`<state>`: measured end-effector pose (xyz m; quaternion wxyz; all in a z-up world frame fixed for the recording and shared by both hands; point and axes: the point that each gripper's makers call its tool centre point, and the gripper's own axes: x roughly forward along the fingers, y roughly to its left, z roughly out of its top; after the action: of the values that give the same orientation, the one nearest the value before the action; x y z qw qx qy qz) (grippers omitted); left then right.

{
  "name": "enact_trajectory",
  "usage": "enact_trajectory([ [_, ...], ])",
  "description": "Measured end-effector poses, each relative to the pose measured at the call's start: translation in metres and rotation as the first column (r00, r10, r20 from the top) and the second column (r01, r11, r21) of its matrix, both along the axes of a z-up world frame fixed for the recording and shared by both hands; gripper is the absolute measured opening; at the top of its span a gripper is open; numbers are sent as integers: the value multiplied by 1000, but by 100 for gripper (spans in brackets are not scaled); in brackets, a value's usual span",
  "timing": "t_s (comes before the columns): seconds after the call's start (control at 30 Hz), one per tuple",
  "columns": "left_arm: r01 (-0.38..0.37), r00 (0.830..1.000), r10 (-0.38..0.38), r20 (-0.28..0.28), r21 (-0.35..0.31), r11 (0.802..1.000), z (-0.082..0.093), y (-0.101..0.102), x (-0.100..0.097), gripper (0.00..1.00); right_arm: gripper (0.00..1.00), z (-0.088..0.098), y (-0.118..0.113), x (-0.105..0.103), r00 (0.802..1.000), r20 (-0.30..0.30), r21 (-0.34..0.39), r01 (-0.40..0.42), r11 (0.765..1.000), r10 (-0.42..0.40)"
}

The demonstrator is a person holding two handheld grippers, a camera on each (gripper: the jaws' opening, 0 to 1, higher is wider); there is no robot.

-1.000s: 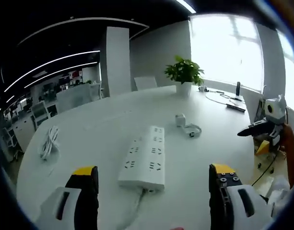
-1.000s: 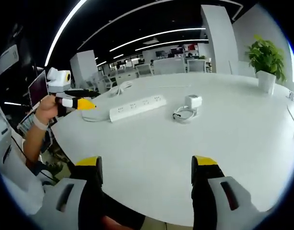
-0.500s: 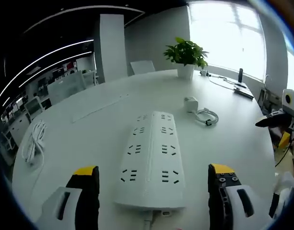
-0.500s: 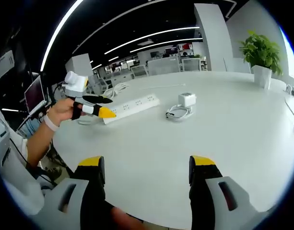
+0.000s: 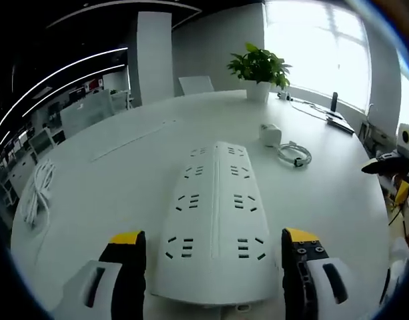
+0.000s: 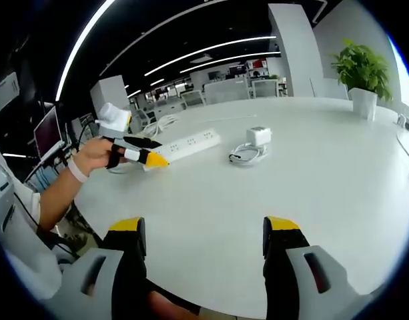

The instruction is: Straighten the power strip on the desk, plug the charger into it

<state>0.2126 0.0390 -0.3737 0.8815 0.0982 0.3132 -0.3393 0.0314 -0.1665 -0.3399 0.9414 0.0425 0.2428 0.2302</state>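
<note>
The left gripper (image 5: 214, 250) has its jaws spread wide around the near end of the strip (image 5: 214, 220) lying on the desk (image 5: 111, 180), not gripping it. The right gripper (image 6: 204, 230), jaws wide and empty, hovers over the desk edge. Beyond the strip sits the charger (image 5: 271, 133) with its coiled cable (image 5: 292, 154).

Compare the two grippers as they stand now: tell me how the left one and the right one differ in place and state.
The left gripper has its open jaws straddling the near end of the power strip; the right gripper is open over bare desk, with nothing between its jaws. The left sits close on its target, while the right is well short of the charger. Both have yellow-tipped black jaws.
</note>
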Motion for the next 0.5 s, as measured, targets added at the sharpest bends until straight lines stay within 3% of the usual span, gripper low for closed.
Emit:
enact_trajectory([
  [0.4,15,1000,-15,1,23,1000,-6,-2,-1,78,70,-8,6,-2,1000,-8,-1,-24,1000,24],
  [0.5,21,1000,-21,4,26,999,-5,-3,-1,77,71,0,12,7,993,87,-73,-75,995,81],
])
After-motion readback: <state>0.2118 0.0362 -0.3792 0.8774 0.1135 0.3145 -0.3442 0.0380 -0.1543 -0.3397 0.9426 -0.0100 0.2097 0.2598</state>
